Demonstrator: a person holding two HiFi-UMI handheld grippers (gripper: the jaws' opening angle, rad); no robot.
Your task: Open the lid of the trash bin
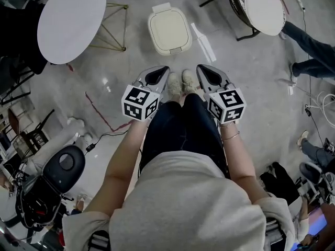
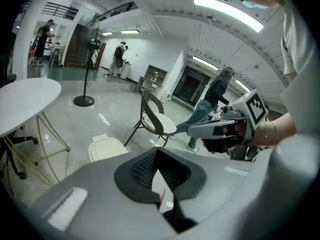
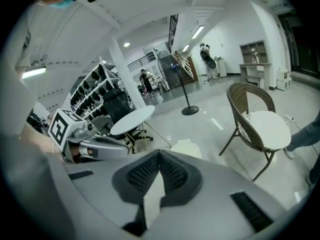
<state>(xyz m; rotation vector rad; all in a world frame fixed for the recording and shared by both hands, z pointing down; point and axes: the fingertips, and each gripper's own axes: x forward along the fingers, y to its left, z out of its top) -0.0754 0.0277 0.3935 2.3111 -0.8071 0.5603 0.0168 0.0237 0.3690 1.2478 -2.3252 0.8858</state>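
The cream trash bin [image 1: 168, 31] stands on the grey floor ahead of the person's shoes [image 1: 181, 82], its lid down. It also shows low in the left gripper view as the bin [image 2: 106, 148] and in the right gripper view as the bin [image 3: 187, 148]. My left gripper [image 1: 157, 76] and right gripper [image 1: 207, 75] are held side by side above the person's legs, well short of the bin and touching nothing. Both pairs of jaws meet at their tips, with nothing between them, as seen at the left gripper [image 2: 156, 150] and the right gripper [image 3: 160, 154].
A round white table [image 1: 71, 14] on thin gold legs stands left of the bin. A wicker chair with a white seat [image 1: 264, 7] is at the back right. A white strip [image 1: 203, 42] lies beside the bin. A black office chair [image 1: 57, 174], cables and seated people crowd the sides.
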